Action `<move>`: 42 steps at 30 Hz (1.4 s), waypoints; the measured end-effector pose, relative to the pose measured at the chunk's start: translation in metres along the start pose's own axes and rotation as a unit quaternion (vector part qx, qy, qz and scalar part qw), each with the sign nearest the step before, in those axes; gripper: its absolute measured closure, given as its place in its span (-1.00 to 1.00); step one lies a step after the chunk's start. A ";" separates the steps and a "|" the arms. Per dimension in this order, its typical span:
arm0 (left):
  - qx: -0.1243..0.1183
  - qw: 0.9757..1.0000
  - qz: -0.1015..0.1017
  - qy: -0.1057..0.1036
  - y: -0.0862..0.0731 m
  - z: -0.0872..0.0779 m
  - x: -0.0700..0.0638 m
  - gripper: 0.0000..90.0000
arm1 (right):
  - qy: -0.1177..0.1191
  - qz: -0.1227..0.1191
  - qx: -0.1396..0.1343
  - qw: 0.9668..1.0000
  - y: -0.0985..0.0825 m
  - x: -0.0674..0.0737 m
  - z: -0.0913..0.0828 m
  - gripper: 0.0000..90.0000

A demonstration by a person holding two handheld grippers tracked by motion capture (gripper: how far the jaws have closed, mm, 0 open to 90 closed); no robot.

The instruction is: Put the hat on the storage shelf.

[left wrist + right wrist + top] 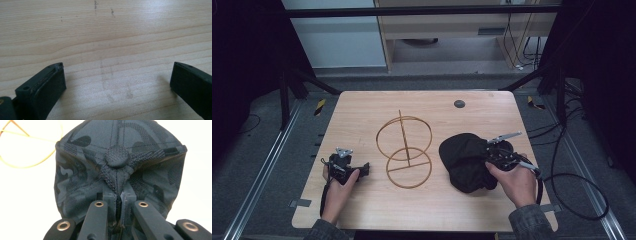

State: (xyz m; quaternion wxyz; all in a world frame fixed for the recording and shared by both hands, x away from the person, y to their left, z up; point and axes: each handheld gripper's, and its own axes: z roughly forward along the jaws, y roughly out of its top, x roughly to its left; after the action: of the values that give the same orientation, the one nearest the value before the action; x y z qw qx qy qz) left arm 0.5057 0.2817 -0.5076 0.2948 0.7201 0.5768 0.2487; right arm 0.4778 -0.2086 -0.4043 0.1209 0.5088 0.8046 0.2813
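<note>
A pale wooden table (362,115) stands on grey floor (262,140), light cabinets (447,30) behind.

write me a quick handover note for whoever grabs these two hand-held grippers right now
Right hand-held gripper: jaws shut on a pinch of the black cap, just below its top button. The cap sits on the table, right of centre.
Left hand-held gripper: open, holding nothing, low over bare wood at the table's left.
Gold wire stand: upright at the centre, nothing on it, apart from the cap.
Done: cap gripped.
Left, most likely: lift the cap and set it on the stand; the left hand-held gripper is free to steady the stand.
</note>
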 end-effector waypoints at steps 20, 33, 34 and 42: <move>-0.002 1.000 0.003 -0.005 0.000 0.000 0.000 -1.00 | 0.013 -0.037 -0.102 0.994 0.038 0.001 -0.115 0.92; -0.001 1.000 0.005 -0.006 -0.001 -0.001 0.000 -1.00 | 0.048 -0.049 -0.173 0.982 0.061 0.017 -0.175 0.92; -0.001 1.000 0.005 -0.006 -0.001 -0.001 0.000 -1.00 | 0.059 -0.051 -0.180 0.981 0.064 0.022 -0.178 0.92; -0.001 1.000 0.005 -0.006 -0.001 -0.001 0.000 -1.00 | 0.078 -0.075 -0.192 0.975 0.082 0.044 -0.179 0.92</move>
State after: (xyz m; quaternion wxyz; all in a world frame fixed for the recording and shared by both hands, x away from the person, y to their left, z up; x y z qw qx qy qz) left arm 0.5045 0.2820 -0.5077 0.2977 0.7245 0.5710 0.2460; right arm 0.4331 -0.2017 -0.2073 0.1739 0.3910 0.7784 0.4592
